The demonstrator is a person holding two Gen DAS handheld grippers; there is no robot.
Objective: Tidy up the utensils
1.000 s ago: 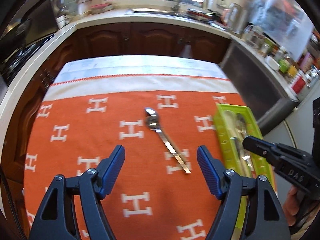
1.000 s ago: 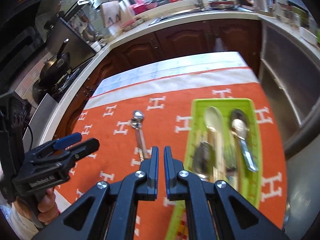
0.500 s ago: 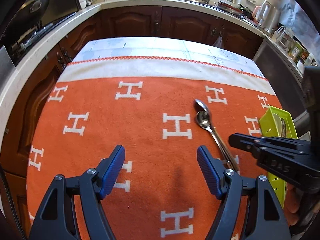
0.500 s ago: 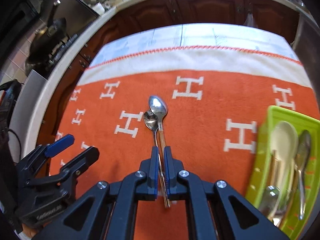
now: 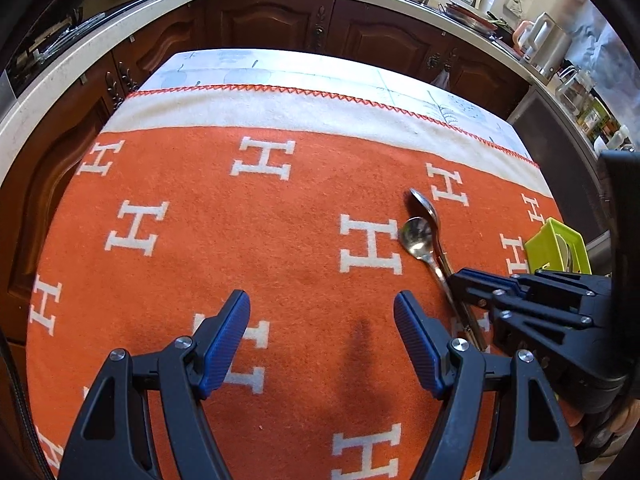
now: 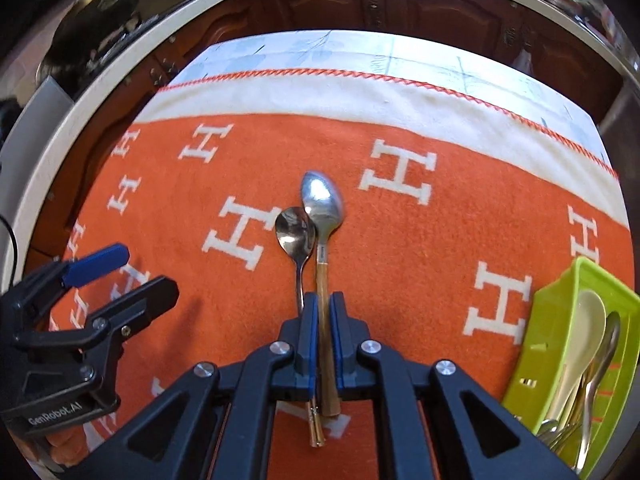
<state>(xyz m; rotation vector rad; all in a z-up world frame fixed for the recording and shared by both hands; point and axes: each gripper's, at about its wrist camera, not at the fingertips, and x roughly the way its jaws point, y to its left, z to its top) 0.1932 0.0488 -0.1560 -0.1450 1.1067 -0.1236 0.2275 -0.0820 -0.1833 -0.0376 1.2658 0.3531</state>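
Right gripper [image 6: 324, 312] is closed on the wooden-handled spoon [image 6: 322, 204]; handle sits between the pads, bowl pointing away over the orange blanket [image 6: 400, 260]. A smaller steel spoon [image 6: 295, 236] lies just beside it on the left, bowls overlapping, its handle running under the left pad. Green tray [image 6: 556, 312], well to the right, holds a white spoon [image 6: 584, 316] and metal utensils. Left gripper [image 5: 322, 320] hovers with jaws wide apart, nothing between them.
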